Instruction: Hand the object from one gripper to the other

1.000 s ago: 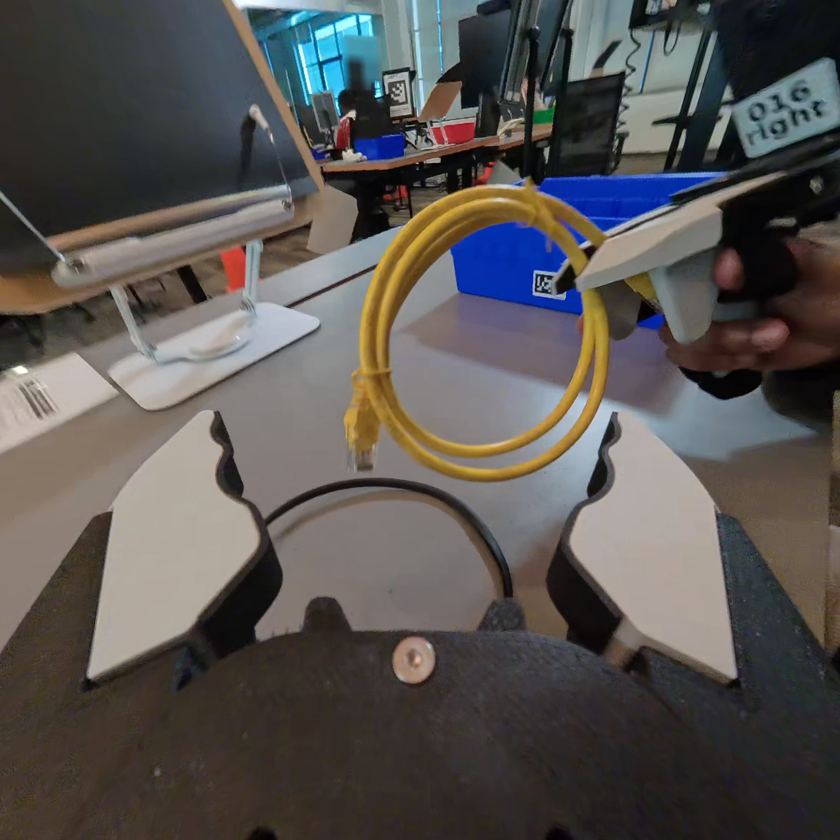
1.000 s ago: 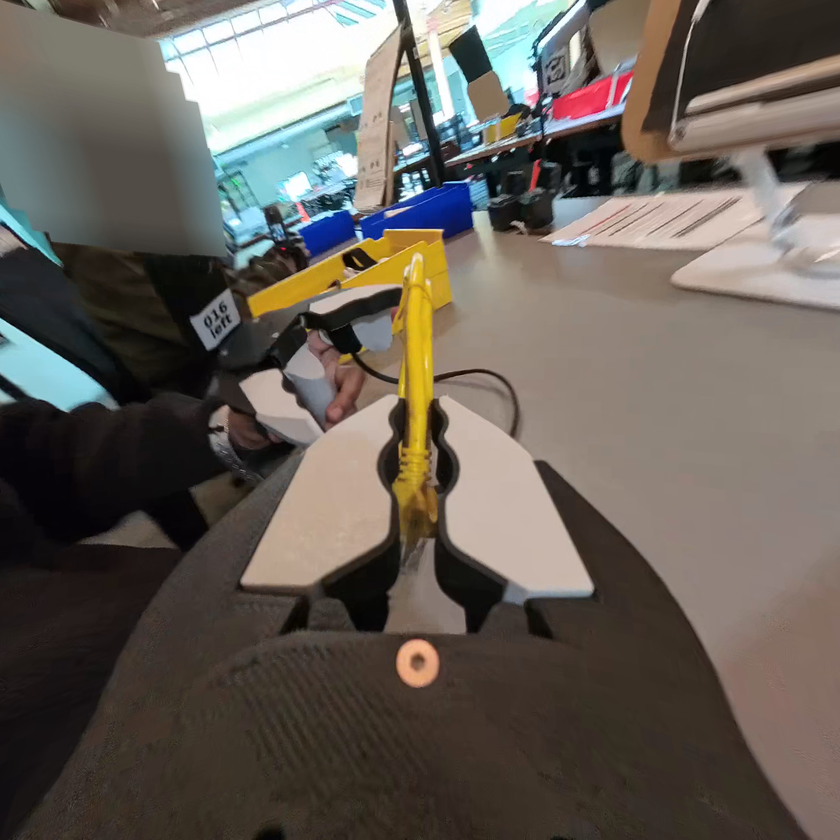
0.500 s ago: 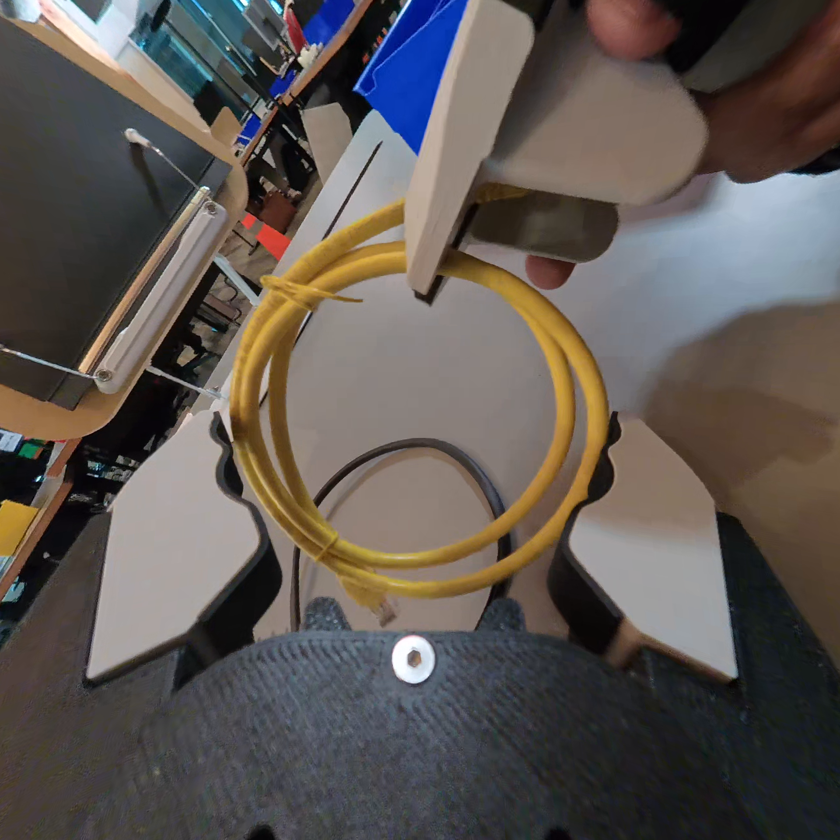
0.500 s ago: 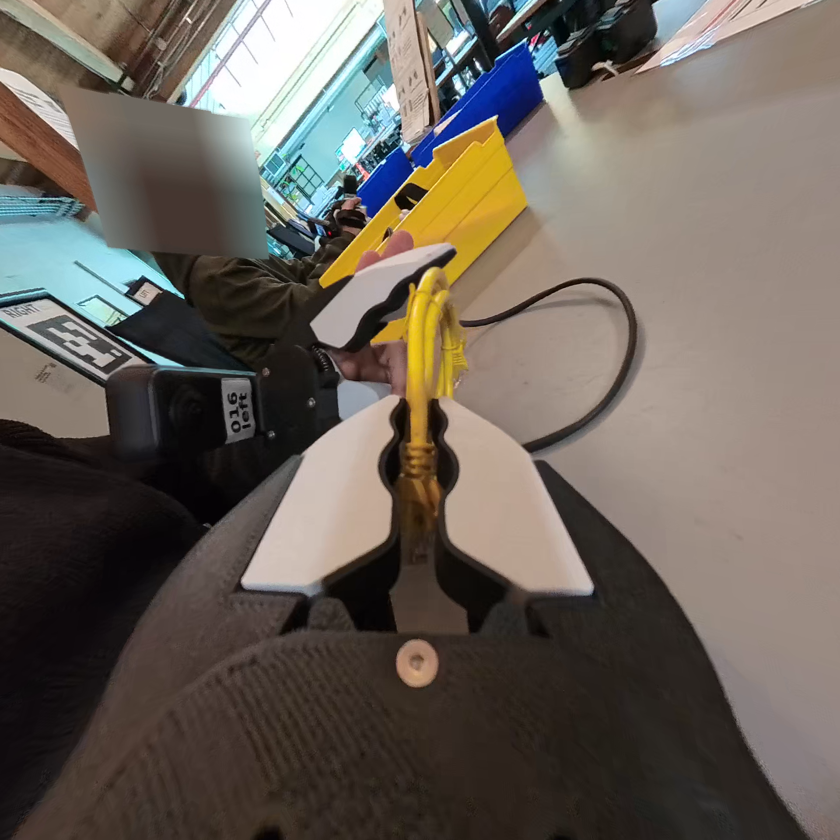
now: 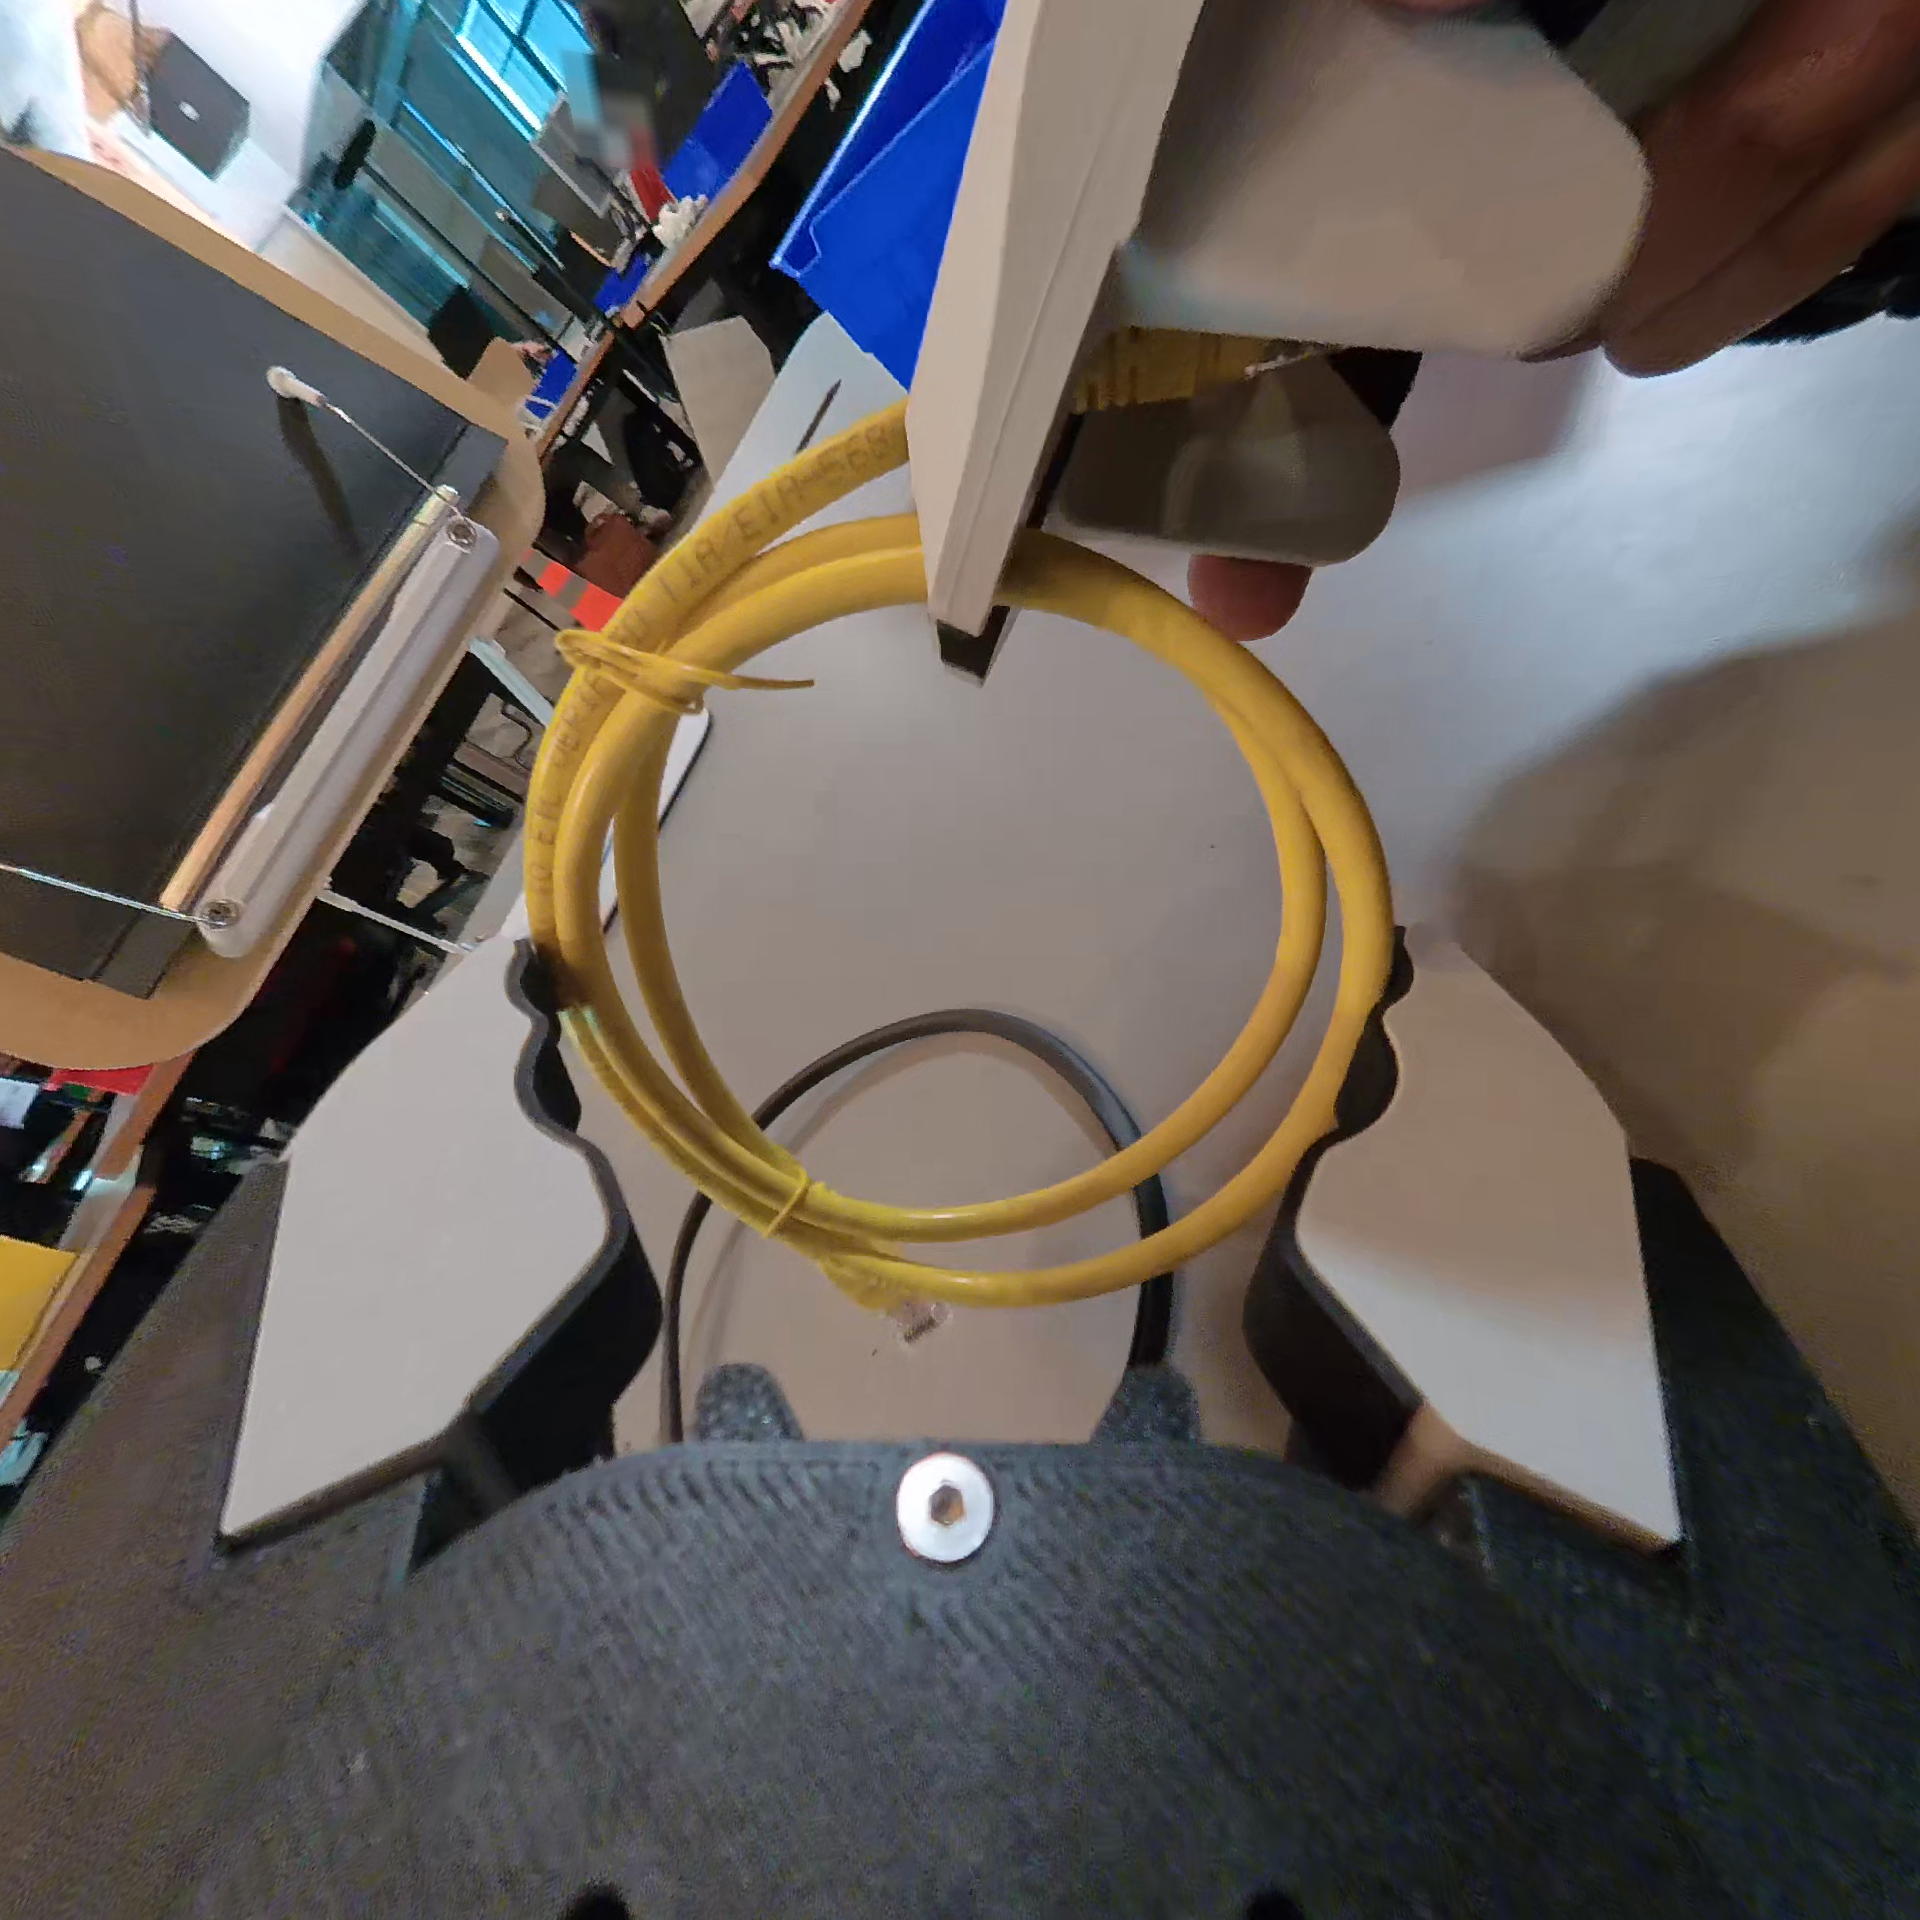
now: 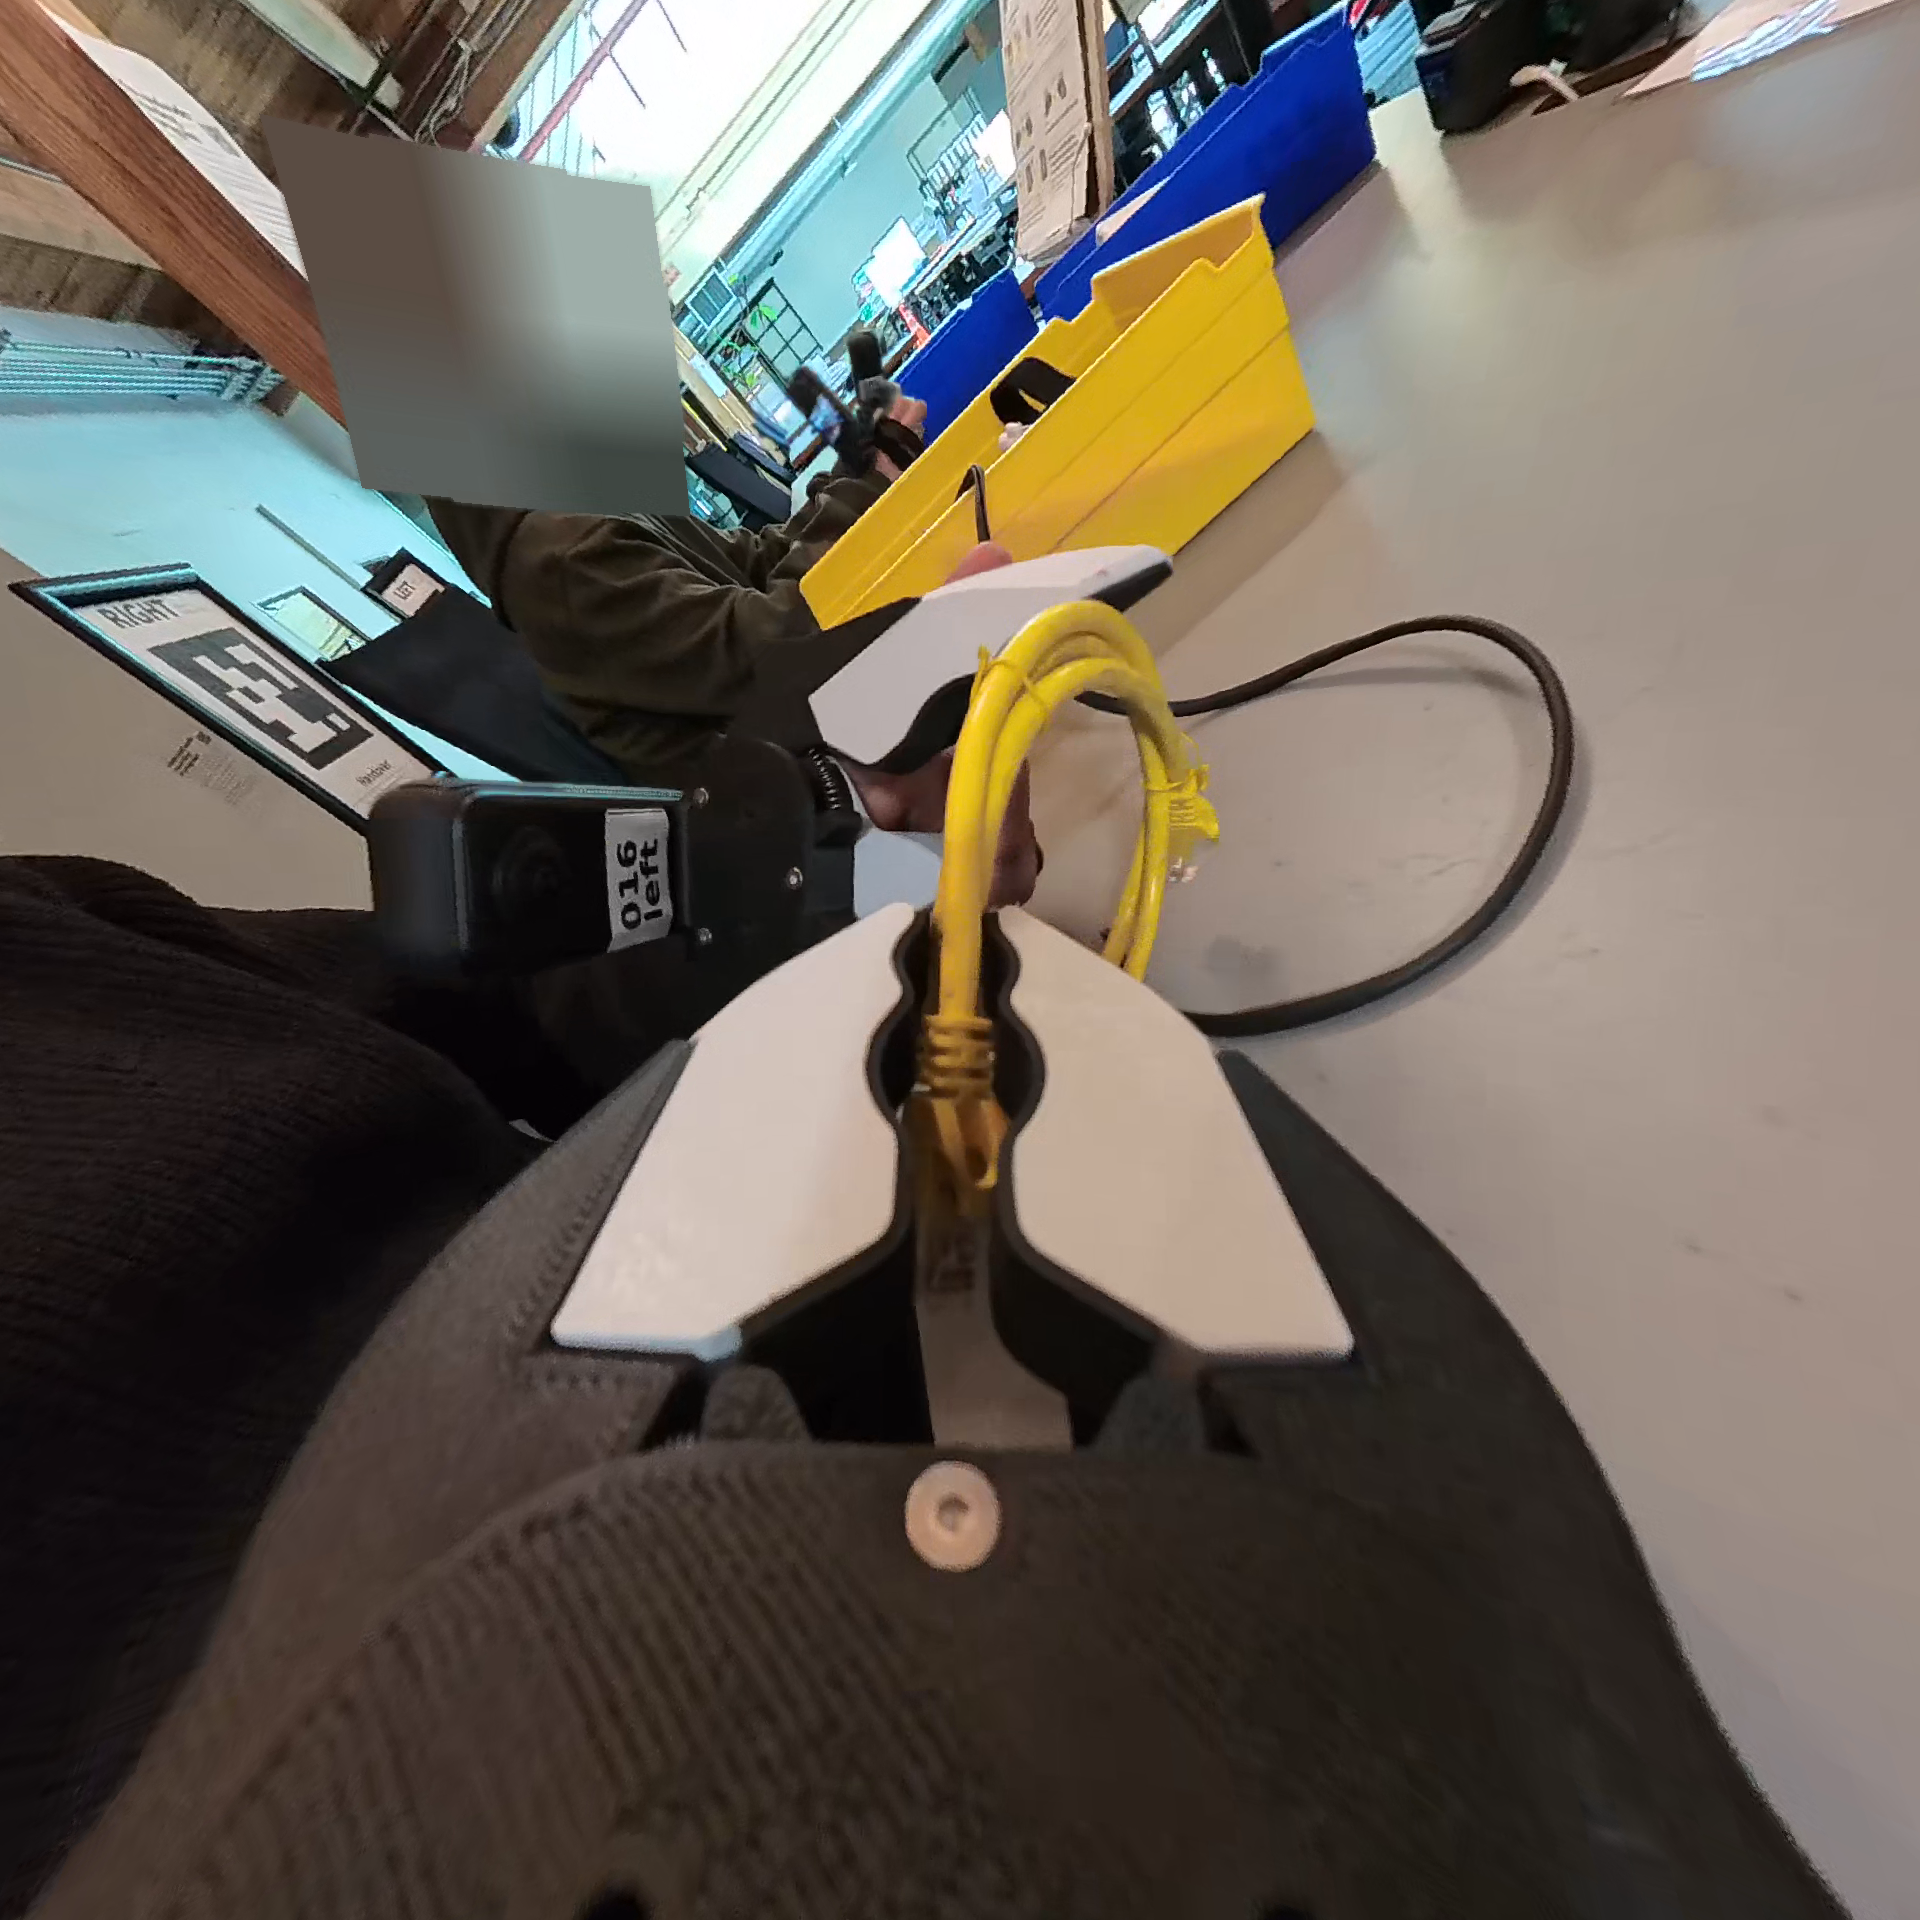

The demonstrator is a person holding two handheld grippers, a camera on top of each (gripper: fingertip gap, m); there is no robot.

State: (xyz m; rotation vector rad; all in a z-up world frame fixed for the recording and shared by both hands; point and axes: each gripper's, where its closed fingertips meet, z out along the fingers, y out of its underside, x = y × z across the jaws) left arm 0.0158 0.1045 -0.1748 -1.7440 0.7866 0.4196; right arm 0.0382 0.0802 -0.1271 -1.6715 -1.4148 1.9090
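Observation:
A coiled yellow network cable [image 5: 551,821] hangs in the air above the grey table [image 5: 935,852]. My right gripper [image 5: 966,634] comes in from the top and is shut on the coil's upper edge. In the right wrist view it [image 6: 956,935] clamps the cable [image 6: 1039,665] near one plug. My left gripper [image 5: 961,945] is open. The lower half of the coil sits between its two white fingers [image 5: 416,1195] and reaches both fingertips. The loose plug hangs near the left gripper's palm. One left finger [image 6: 987,613] shows beyond the coil in the right wrist view.
A black cord [image 5: 935,1023] loops on the table under the coil, and also shows in the right wrist view [image 6: 1538,790]. A yellow bin [image 6: 1143,416] and blue bins [image 6: 1247,187] stand farther back. A dark monitor on a stand [image 5: 208,520] is at left. A person sits close behind. Some 5 centimetres of space lies between my two pairs of fingers.
The left gripper has moved up to the coil and tilted, so the coil now lies between its open fingers. The right gripper has stayed shut on the cable.

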